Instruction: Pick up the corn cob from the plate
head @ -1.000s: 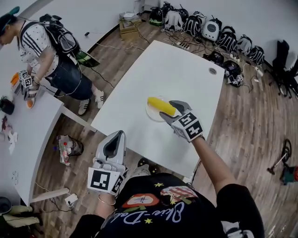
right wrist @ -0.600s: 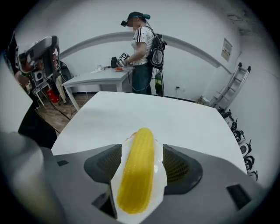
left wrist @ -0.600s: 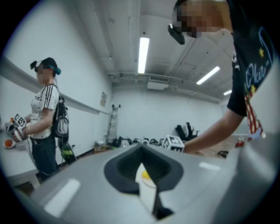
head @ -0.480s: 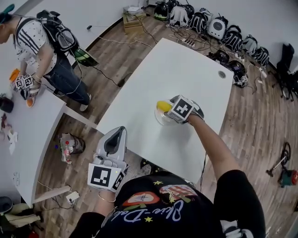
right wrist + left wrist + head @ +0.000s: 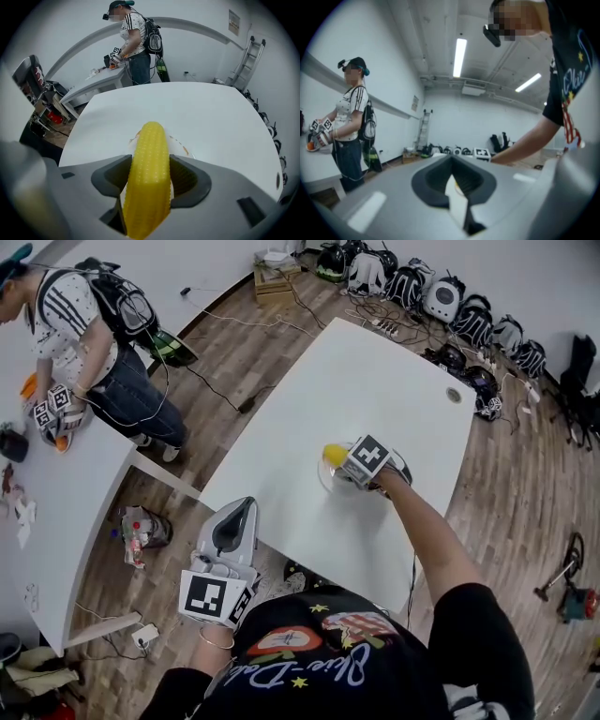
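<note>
A yellow corn cob (image 5: 332,455) lies on a small white plate (image 5: 325,483) near the middle of the white table (image 5: 375,371). My right gripper (image 5: 351,466) points steeply down over the plate and hides most of the cob. In the right gripper view the corn cob (image 5: 149,173) fills the gap of the right gripper (image 5: 150,183), whose jaws stand wide on either side of it; the plate (image 5: 185,151) shows beneath. My left gripper (image 5: 238,506) hangs off the table's near edge with its jaws together and nothing in them. In its own view, the left gripper (image 5: 457,187) looks across the tabletop.
A person (image 5: 84,334) with a backpack works at a second white table (image 5: 56,502) on the left. Backpacks and helmets (image 5: 422,296) line the far wall. A bag (image 5: 141,532) lies on the wooden floor between the tables. A cable hole (image 5: 454,395) marks the table's far right.
My right gripper has tipped downward and dropped over the corn cob, which now sits between its jaws. The left gripper has shifted a little by the table edge.
</note>
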`<state>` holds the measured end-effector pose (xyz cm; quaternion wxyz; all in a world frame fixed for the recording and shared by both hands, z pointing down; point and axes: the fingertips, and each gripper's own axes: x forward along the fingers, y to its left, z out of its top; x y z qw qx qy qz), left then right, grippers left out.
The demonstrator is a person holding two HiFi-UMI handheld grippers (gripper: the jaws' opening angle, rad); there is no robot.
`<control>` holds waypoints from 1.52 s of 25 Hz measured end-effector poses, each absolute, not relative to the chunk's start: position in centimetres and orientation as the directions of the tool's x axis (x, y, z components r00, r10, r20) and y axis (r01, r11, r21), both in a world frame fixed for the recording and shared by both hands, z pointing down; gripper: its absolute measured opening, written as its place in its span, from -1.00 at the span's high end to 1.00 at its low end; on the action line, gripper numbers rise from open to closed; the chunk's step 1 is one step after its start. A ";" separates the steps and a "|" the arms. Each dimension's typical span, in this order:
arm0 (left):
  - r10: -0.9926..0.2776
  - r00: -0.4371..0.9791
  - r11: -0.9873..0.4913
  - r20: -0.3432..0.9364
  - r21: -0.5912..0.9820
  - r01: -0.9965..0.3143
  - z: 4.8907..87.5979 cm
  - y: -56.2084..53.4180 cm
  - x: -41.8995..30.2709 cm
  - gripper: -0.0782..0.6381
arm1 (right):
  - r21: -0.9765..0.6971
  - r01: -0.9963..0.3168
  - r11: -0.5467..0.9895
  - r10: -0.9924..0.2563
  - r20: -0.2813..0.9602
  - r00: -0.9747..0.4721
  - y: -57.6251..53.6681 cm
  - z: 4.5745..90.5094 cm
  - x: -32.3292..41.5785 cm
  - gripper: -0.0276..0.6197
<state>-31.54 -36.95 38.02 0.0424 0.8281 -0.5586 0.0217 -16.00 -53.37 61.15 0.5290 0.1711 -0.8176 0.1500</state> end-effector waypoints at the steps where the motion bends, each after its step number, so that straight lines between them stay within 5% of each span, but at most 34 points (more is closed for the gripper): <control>1: -0.922 0.377 -0.375 0.084 0.045 -0.926 38.0 -36.8 -31.5 0.77 | -0.069 -0.448 0.892 -0.121 0.916 -0.382 -53.3 61.2 -15.9 0.11; 10: -0.916 0.392 -0.390 0.080 0.039 -0.920 38.3 -36.7 -32.2 0.77 | -0.300 -0.645 0.703 -0.266 0.730 -0.629 -52.6 57.2 -14.3 0.11; 16: -0.888 0.458 -0.457 0.050 0.022 -0.889 37.0 -38.5 -30.5 0.77 | -0.763 -0.492 0.419 -0.581 0.190 -0.791 -50.0 47.5 -11.2 0.11; 21: -0.864 0.503 -0.503 -0.008 0.035 -0.864 35.3 -40.0 -28.0 0.77 | -0.769 -0.429 0.473 -0.768 -0.121 -0.630 -45.4 37.3 -6.5 0.11; 26: -0.828 0.560 -0.561 -0.031 0.068 -0.825 34.7 -41.3 -25.8 0.77 | -0.571 -0.651 0.501 -0.852 -0.193 -0.486 -41.5 32.7 -3.8 0.11; 38: -0.778 0.628 -0.628 -0.020 0.053 -0.777 34.9 -40.5 -22.7 0.77 | -0.536 -0.713 0.451 -0.888 -0.188 -0.421 -38.0 32.7 -1.7 0.11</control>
